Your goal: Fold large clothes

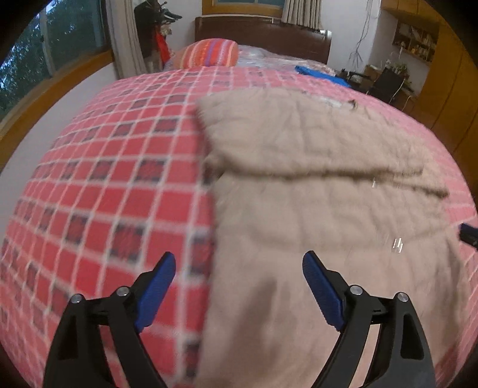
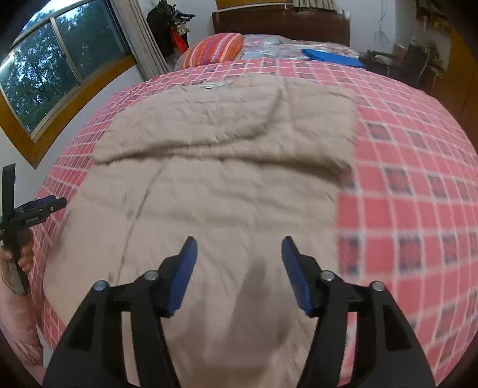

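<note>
A: How many garments on the bed?

B: One to fold: a beige garment (image 2: 227,185) lying flat on the red checked bedspread (image 2: 418,185). One flap of it is turned over across the far part, its edge running crosswise. Past the bedspread lies one blue folded item (image 2: 331,58), apart from the beige one.

A: And pillows?

B: One striped pillow (image 2: 215,47), red and orange, near the dark headboard (image 2: 280,27).

A: Grippers?

B: Two. The left gripper (image 1: 239,268) hangs above the garment's left edge, jaws spread wide, nothing between them; one blue finger pad (image 1: 155,295) sits over the checks, the other over the cloth. The right gripper (image 2: 239,253) hangs over the near middle of the garment, its jaws likewise well apart and empty (both pictures are blurred, so I cannot tell whether the tips touch the cloth).

A: Anything of the person?

B: One hand (image 2: 21,256) at the left edge of the right wrist view, gripping the left tool's handle beside the bed. One window (image 2: 53,65) sits behind it.
</note>
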A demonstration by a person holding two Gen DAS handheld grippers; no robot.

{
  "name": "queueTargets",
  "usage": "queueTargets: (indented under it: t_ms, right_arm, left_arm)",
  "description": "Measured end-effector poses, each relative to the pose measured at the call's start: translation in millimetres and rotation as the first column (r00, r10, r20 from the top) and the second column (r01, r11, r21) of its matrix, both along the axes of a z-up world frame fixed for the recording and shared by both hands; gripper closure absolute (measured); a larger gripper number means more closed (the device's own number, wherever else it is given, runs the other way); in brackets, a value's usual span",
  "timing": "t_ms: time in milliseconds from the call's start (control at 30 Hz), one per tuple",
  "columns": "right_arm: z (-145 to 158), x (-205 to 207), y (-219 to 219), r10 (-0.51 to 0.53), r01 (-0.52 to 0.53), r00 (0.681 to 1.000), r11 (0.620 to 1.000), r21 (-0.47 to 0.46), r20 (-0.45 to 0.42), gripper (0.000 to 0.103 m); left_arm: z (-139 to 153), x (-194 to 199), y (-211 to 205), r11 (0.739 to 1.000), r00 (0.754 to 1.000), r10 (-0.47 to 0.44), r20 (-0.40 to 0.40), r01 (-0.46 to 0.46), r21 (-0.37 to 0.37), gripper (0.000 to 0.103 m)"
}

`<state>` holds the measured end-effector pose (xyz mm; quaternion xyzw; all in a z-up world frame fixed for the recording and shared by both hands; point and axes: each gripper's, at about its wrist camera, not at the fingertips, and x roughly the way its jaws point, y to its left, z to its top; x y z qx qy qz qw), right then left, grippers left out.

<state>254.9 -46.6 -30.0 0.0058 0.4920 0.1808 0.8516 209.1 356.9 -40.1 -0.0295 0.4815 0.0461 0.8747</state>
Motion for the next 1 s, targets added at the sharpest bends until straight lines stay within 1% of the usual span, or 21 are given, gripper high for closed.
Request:
queueTargets:
  t_ms: [33,67,133,267,333,400,433,567,667,767,833,900,933,967,1000]
  right_arm:
    - [0.9,-15.6,-11.3,-0.007,0.007,1.000,1.000,0.002,0.003,0.035]
    - [0.8,-28.1,-19.5,-0.011,0.011,1.000,1.000,0.001,0.004,0.033]
    - [-2.6,-51.9,-32.5,-0.015,0.015,1.000,1.000,-0.006,-0.008,0.033]
    - [-20.1,-89.8,-50.7,-0.019,0.019,0.997,1.000,0.007,-0.075,0.033]
    - [-28.0,-102.9,-54.9,-0.015,0.018,0.994,0.999,0.027,-0.104,0.033]
    - [-38.6,-116.7,-56.5,-0.011,0.016,0.991,0.999,0.039,-0.135,0.033]
    - [-40.1,-121.8,-56.2,-0.013,0.018,0.991,0.999,0.039,-0.135,0.033]
    - [-40.2,-132.5,-60.4,-0.028,0.034,0.992,0.998,0.044,-0.121,0.033]
    - [-43.4,-132.2,-65.8,-0.056,0.060,0.989,0.998,0.027,-0.134,0.033]
    - [-47.2,-133.4,-67.6,-0.055,0.057,0.989,0.998,0.011,-0.140,0.034]
    - [-48.7,-134.5,-65.8,-0.044,0.045,0.989,0.999,0.003,-0.139,0.034]
    - [-50.6,-134.6,-66.5,-0.047,0.047,0.989,0.999,-0.002,-0.142,0.040]
    - [-51.3,-134.6,-66.9,-0.048,0.048,0.989,0.999,-0.005,-0.142,0.044]
    - [-51.3,-134.8,-67.6,-0.051,0.051,0.989,0.999,-0.004,-0.142,0.050]
    - [-51.1,-135.0,-68.7,-0.050,0.052,0.988,0.999,0.005,-0.145,0.054]
  left_arm:
    - [-0.4,-12.9,5.7,1.000,1.000,0.007,-0.001,-0.007,-0.001,0.015]
    - [-0.8,-27.1,12.5,1.000,1.000,0.020,-0.002,-0.020,-0.001,0.015]
    - [-2.3,-51.2,22.8,0.999,0.999,0.045,-0.004,-0.045,0.013,0.012]
    - [-13.5,-93.1,39.1,0.998,0.996,0.068,-0.052,-0.067,0.020,0.012]
    - [-18.2,-106.7,42.6,0.998,0.995,0.068,-0.066,-0.068,-0.002,0.012]
    - [-23.5,-120.0,42.8,0.997,0.996,0.053,-0.075,-0.057,-0.045,0.012]
    - [-27.4,-124.7,42.0,0.996,0.995,0.047,-0.088,-0.053,-0.067,0.012]
    - [-39.2,-134.6,37.3,0.991,0.994,0.021,-0.111,-0.036,-0.131,0.012]
    - [-45.7,-136.0,34.7,0.982,0.992,0.009,-0.125,-0.033,-0.188,0.012]
    - [-48.0,-136.3,28.2,0.984,0.993,0.008,-0.119,-0.029,-0.175,0.012]
    - [-48.6,-136.7,25.9,0.983,0.994,0.003,-0.110,-0.023,-0.181,0.012]
    - [-49.0,-135.7,23.6,0.984,0.995,-0.002,-0.104,-0.017,-0.178,0.014]
    - [-48.6,-135.7,20.9,0.985,0.995,-0.004,-0.098,-0.013,-0.171,0.016]
    - [-47.9,-135.9,19.4,0.986,0.995,-0.005,-0.096,-0.011,-0.168,0.021]
    - [-47.4,-135.6,17.8,0.986,0.995,-0.005,-0.095,-0.011,-0.167,0.024]
